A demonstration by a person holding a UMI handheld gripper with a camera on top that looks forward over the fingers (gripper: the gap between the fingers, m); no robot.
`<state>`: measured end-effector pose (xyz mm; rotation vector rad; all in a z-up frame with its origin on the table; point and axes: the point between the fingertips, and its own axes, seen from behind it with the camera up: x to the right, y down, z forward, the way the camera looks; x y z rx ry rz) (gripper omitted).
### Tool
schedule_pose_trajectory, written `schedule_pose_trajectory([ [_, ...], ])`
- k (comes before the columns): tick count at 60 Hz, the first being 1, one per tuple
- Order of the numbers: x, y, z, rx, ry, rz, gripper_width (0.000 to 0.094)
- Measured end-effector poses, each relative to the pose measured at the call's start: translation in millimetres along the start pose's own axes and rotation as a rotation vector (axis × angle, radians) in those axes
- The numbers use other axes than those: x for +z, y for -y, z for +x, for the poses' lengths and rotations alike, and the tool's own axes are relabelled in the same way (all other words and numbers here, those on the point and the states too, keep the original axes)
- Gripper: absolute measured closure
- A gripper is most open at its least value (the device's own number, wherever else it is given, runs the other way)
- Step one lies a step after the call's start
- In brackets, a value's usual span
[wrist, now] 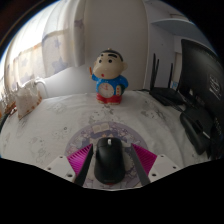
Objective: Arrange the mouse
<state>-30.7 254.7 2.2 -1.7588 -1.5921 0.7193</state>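
A black computer mouse [108, 164] sits between my two fingers, its front pointing away from me. My gripper [108, 150] is shut on it, with the magenta pads [80, 160] pressed against its left and right sides. The mouse is just above a table [60, 125] covered with a pale patterned cloth. I cannot tell whether the mouse touches the cloth. The rear of the mouse is hidden.
A cartoon boy figure [108, 78] with a yellow top and blue base stands upright on the table, well beyond the fingers. Dark equipment [196, 118] lies along the table's right side. A small light object [26, 98] sits at the far left. Pale curtains hang behind.
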Motion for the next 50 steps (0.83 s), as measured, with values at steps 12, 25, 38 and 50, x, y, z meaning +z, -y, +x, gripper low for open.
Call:
schedule_pose_trajectory([
  [12, -105.7, 45.3, -23.0, 0.035, -0.018, -0.036, 0.0088],
  [25, -237.4, 54.2, -74.6, 0.028, 0.011, -0.056, 0.0096],
  [38, -291.0, 30.2, -100.0, 0.004, 0.022, -0.075, 0.0096],
  [50, -293.1, 29.9, -107.2, 0.005, 0.011, -0.069, 0.0095],
])
